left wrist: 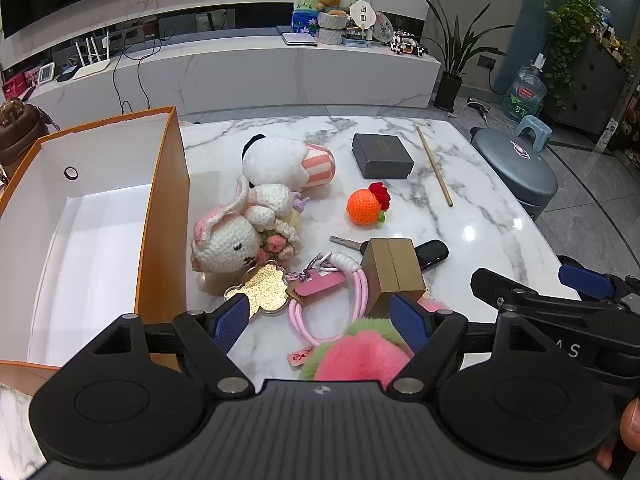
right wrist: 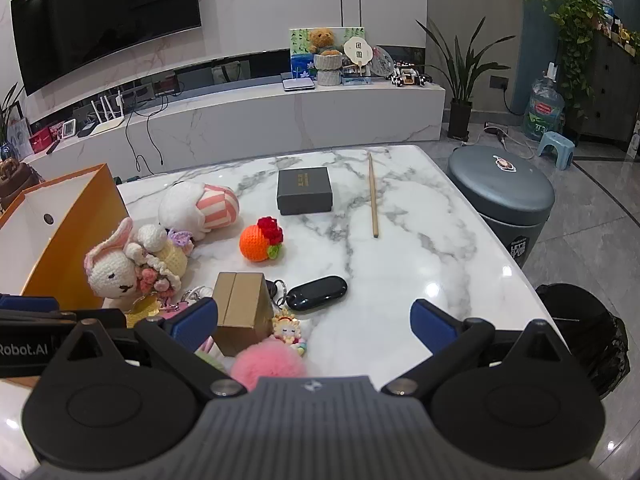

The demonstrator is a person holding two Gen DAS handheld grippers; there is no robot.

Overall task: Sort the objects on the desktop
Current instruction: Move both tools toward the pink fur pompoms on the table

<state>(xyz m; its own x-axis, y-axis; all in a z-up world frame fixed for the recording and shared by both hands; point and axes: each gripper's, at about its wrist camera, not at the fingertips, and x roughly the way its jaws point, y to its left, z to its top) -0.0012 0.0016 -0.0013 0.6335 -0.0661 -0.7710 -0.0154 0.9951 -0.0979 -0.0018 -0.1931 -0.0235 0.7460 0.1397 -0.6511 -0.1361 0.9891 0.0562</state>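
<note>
Left wrist view: the left gripper [left wrist: 322, 322] is held wide over a pink lanyard [left wrist: 332, 308], beside the orange box [left wrist: 164, 216]. The right gripper [right wrist: 314, 326] is spread empty near a tan carton [right wrist: 240, 306] and black key fob [right wrist: 318, 294].

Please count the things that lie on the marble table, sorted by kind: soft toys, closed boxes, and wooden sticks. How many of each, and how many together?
Soft toys: 3 (crochet bunny, white plush, orange crochet ball)
Closed boxes: 2 (dark box, brown box)
Wooden sticks: 1 (stick)
Total: 6
</note>
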